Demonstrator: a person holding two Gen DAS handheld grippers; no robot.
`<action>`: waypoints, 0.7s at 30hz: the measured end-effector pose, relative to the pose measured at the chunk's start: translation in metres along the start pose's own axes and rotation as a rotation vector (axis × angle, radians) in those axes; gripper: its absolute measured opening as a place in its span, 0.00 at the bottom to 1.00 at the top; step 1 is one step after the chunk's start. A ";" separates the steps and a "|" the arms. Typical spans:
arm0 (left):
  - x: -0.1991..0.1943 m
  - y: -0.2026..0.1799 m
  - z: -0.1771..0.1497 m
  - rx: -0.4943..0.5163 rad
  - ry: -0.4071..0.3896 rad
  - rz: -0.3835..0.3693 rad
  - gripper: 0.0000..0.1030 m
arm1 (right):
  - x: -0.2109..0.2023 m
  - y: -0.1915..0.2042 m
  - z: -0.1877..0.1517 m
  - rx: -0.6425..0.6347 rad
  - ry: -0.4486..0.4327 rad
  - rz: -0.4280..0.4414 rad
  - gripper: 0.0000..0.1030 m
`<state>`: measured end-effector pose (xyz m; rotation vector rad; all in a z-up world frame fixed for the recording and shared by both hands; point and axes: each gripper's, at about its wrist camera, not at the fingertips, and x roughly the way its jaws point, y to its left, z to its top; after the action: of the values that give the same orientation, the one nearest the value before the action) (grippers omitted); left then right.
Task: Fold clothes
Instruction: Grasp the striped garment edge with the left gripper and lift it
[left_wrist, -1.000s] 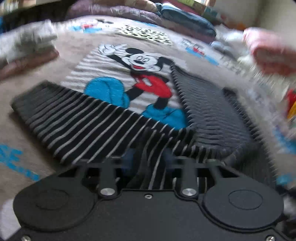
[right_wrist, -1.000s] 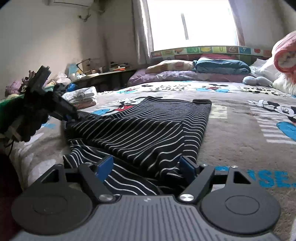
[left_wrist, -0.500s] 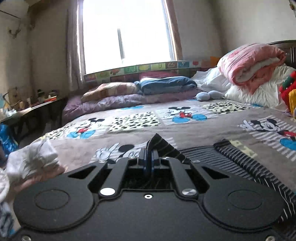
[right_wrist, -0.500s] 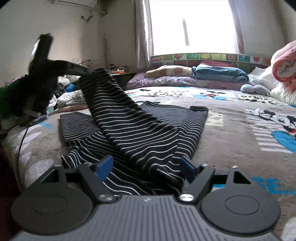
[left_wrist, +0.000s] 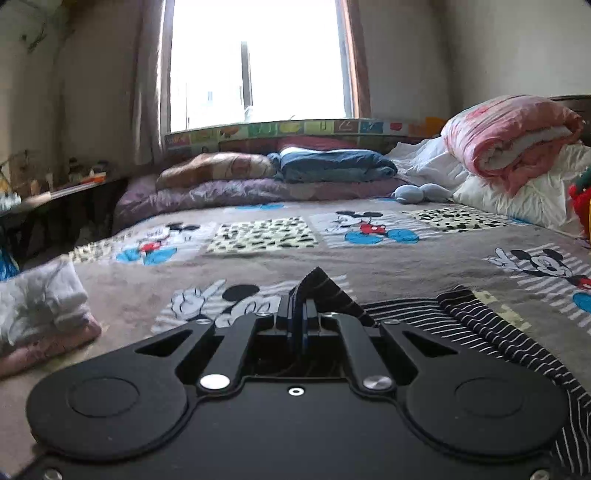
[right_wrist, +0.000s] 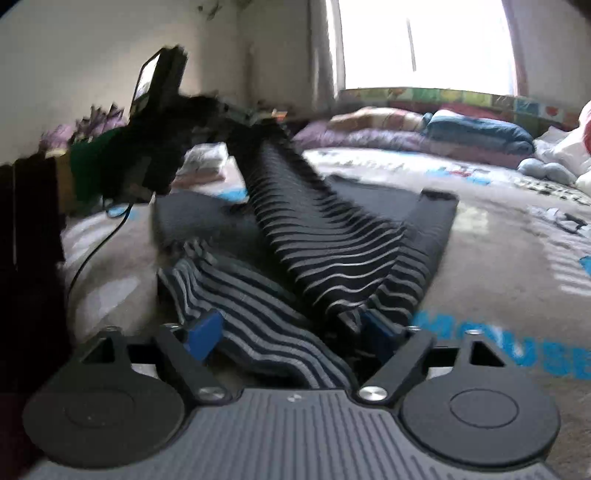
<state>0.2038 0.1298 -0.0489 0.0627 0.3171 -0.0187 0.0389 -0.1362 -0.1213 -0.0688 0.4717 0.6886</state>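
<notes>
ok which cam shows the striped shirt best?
Right wrist: most of the shirt shows, one part lifted by the left gripper, though blurred. Left wrist shows only the pinched corner and an edge lying on the bed.

I count one striped garment (right_wrist: 343, 236) on the bedspread (left_wrist: 406, 266), two grippers, left (left_wrist: 301, 317) and right (right_wrist: 291, 330), one rolled pink quilt (left_wrist: 509, 136), and one small stack of folded clothes (left_wrist: 40, 310) (layers too blurred to count).

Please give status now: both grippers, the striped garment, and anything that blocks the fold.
Left gripper shut on striped garment, corner lifted. Right gripper open, jaws astride the hem on the bed. Nothing in the way.
</notes>
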 end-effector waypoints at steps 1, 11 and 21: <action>0.003 0.001 -0.003 -0.004 0.010 0.003 0.02 | 0.000 0.002 0.000 -0.013 0.003 -0.003 0.85; 0.007 0.012 -0.010 -0.093 0.079 -0.022 0.02 | -0.016 -0.010 0.044 -0.051 -0.106 0.026 0.85; 0.010 0.026 -0.015 -0.182 0.119 -0.040 0.02 | 0.079 -0.094 0.082 0.063 0.122 0.145 0.89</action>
<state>0.2093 0.1564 -0.0645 -0.1230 0.4377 -0.0256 0.1833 -0.1447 -0.0918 -0.0176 0.6190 0.8141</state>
